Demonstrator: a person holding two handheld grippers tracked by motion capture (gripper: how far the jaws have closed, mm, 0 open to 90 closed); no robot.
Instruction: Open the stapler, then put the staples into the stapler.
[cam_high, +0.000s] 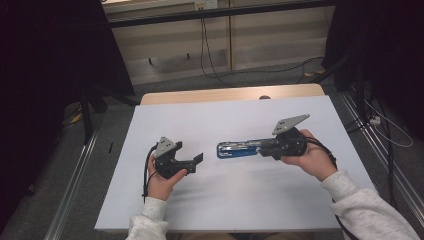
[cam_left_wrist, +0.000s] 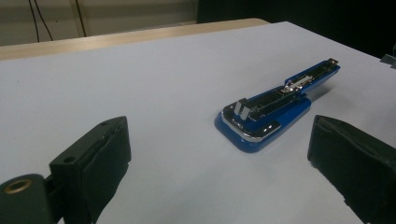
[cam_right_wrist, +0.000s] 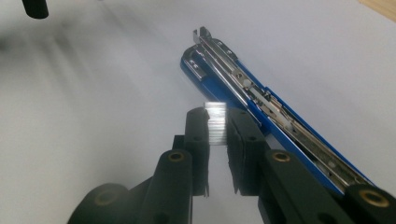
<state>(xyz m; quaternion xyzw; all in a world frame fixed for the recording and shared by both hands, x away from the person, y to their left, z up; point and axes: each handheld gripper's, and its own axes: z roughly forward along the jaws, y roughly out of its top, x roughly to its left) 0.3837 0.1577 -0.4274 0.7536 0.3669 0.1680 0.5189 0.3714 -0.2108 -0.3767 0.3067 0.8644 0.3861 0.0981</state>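
A strip of staples (cam_right_wrist: 215, 122) is clamped in the right gripper (cam_right_wrist: 215, 128) beside the opened blue stapler (cam_left_wrist: 275, 109); the left gripper (cam_left_wrist: 219, 158) is held wide open, empty.

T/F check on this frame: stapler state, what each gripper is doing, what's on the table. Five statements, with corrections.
1. The blue stapler lies opened flat, its metal staple channel exposed. True.
2. The right gripper pinches a strip of staples between its jaws. True.
3. The left gripper is clamped on the stapler. False: its jaws stand wide apart, short of the stapler, holding nothing.
4. The stapler rests on bare wood. False: it lies on a white sheet covering the table.
5. The staple strip already sits in the channel. False: it is in the right gripper, beside the stapler.
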